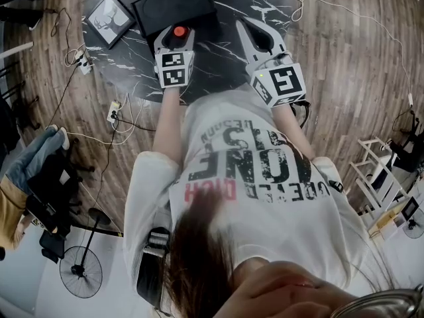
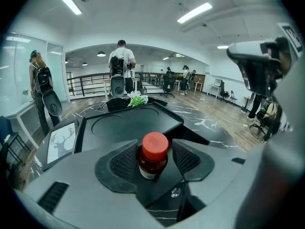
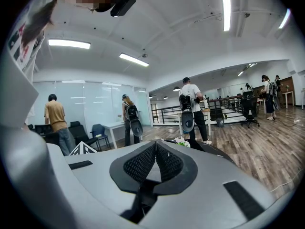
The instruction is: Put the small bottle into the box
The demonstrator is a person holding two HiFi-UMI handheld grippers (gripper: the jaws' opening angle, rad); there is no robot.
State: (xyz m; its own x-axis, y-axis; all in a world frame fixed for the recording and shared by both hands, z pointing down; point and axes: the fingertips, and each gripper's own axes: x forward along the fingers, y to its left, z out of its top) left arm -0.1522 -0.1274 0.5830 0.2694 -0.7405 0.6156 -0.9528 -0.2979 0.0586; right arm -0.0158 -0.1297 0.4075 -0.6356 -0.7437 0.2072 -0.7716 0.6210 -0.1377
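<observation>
A small dark bottle with a red cap (image 2: 153,155) stands upright between the pads of my left gripper (image 2: 154,160). The jaws are open, with a gap showing on the bottle's right side. From the head view only the red cap (image 1: 179,31) shows, at the tip of the left gripper (image 1: 176,37), just in front of the black box (image 1: 175,5). The box (image 2: 128,123) has two round recesses in its top. My right gripper (image 1: 248,28) hovers over the table to the right, shut with nothing in it, its pads (image 3: 164,163) meeting at the tip.
A dark marble table (image 1: 218,45) carries the box and a framed deer picture (image 1: 109,18) at its left. A green object (image 2: 138,100) lies behind the box. Cables and power strips (image 1: 114,111) trail over the wooden floor. Several people stand in the background.
</observation>
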